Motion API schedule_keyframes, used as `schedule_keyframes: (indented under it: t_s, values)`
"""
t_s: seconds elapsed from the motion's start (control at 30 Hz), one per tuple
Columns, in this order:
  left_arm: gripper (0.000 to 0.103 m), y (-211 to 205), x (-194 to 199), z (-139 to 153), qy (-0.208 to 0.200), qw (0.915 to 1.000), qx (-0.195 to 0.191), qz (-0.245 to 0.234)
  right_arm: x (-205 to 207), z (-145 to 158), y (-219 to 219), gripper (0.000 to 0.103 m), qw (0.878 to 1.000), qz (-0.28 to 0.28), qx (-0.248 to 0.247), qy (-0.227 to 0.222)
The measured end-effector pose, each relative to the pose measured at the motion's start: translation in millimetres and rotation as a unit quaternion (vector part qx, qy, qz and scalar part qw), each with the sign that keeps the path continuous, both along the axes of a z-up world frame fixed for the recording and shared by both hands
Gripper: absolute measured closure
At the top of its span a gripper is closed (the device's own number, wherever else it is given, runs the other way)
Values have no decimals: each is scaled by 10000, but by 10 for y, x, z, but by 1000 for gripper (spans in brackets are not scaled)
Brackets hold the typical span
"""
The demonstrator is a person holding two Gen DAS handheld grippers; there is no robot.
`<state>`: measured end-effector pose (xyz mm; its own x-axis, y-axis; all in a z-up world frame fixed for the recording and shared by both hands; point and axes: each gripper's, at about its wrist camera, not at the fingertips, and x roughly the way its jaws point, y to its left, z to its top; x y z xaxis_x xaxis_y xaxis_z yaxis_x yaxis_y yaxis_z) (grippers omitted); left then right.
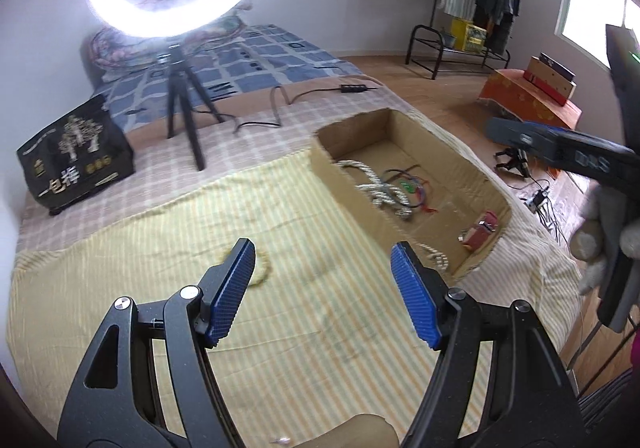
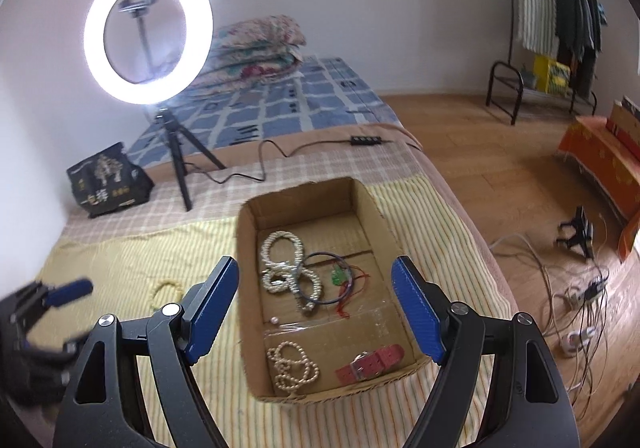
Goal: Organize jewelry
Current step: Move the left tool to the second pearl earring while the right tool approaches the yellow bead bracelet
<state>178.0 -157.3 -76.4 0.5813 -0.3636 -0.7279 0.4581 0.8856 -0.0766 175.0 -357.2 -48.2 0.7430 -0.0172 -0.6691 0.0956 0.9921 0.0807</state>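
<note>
Left gripper (image 1: 322, 272) is seen nearest, jaws wide apart, nothing held, hovering above the striped cloth (image 1: 160, 232). Right gripper (image 2: 316, 288) likewise: jaws apart, empty, positioned above the near end of the box (image 2: 246, 232).

Step, as judged: nearly all jewelry is already in the box; one piece is left outside. A pale yellow bracelet (image 1: 262, 268) lies on the cloth, just beside the left finger of the left gripper, well left of the box. Same bracelet is seen from the right wrist (image 2: 162, 290), between box and left gripper (image 2: 60, 298).

In the box: pearl strands (image 2: 284, 264) at the middle, a dark bangle (image 2: 326, 278) overlapping them, a green charm on red cord (image 2: 340, 276), more pearls (image 2: 292, 366) at the near left, a red strap (image 2: 370, 362) at the near right.

Next move, as judged: left gripper to be lowered and shifted slightly left so the bracelet sits between the fingers, then closed, lifted over the box's left wall and released. A low, flat approach is needed; cloth could be pinched with the beads.

Room: open cloth all around the bracelet, no obstacles near. Box wall is the only edge to be cleared. Bed edge drops off right of the box. Tripod (image 1: 180, 108) and black bag (image 1: 76, 156) stand far left, well apart.
</note>
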Motion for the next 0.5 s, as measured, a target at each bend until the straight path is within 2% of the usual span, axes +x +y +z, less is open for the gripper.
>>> schedule_keyframes:
  t_s: [0.13,0.3,0.5]
  values:
    - [30,294,64,51,-8,9998,-63,193,-142,23,212,24,9995,265,-51,-132]
    - [30,619,56,80,1,9991,-134,395,-309,-20,621,24,9959,872,-124,-181]
    - [30,917,-156,21,25,9991,22,422,-322,-184,980,24,9890,1462,-116,203]
